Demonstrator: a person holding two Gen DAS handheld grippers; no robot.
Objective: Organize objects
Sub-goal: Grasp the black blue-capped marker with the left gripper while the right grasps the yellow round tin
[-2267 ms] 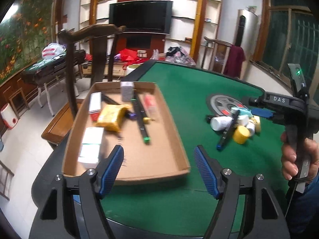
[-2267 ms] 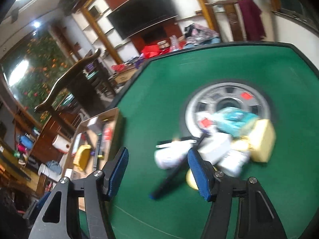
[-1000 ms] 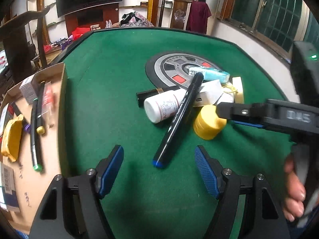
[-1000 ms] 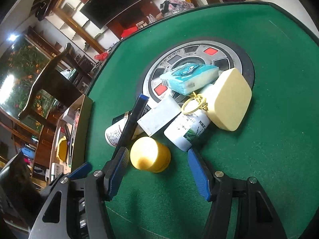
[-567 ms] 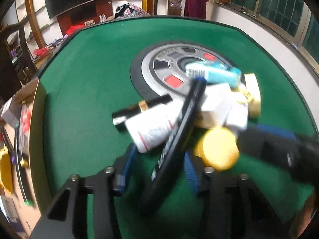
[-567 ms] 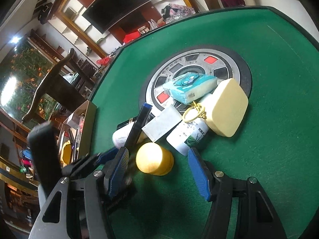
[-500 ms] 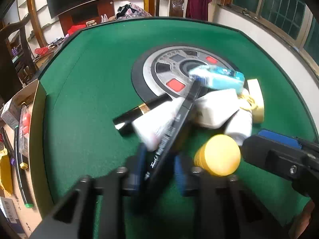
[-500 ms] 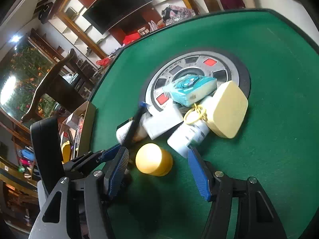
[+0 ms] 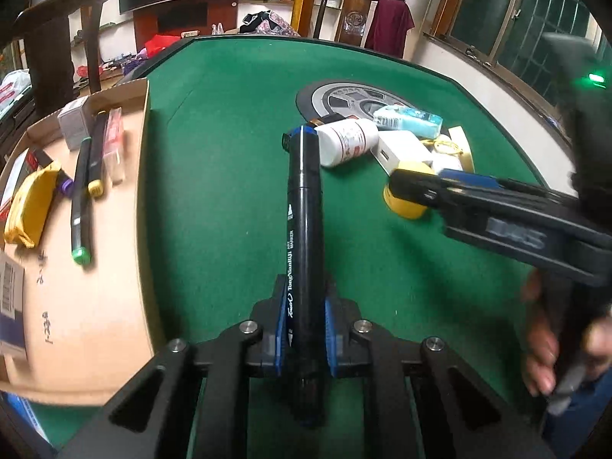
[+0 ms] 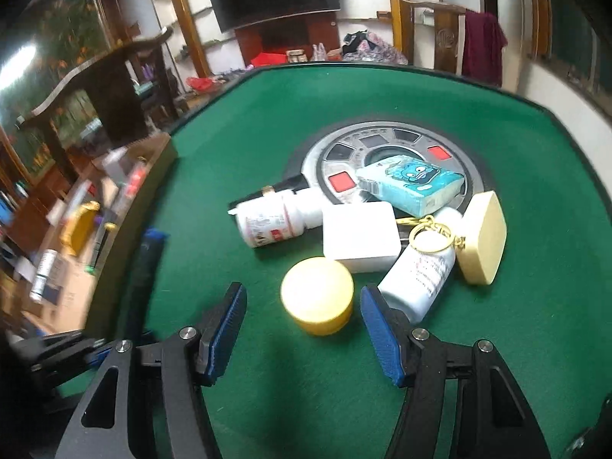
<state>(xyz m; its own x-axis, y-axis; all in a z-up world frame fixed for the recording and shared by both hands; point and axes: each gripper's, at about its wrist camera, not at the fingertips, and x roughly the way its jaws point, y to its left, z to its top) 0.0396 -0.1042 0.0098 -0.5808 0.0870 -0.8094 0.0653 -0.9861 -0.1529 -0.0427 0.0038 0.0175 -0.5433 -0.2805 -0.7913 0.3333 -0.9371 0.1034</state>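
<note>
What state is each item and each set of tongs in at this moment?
Left tongs: shut on the black marker.
Black marker: gripped, pointing forward above the felt.
Right tongs: open, straddling the yellow jar.
Yellow jar: upright, lid on, ungripped.
Red-label bottle: lying on its side.
White bottle: lying on its side.
Tissue pack: resting on the round centre panel.
Cardboard tray: holding several items.
</note>
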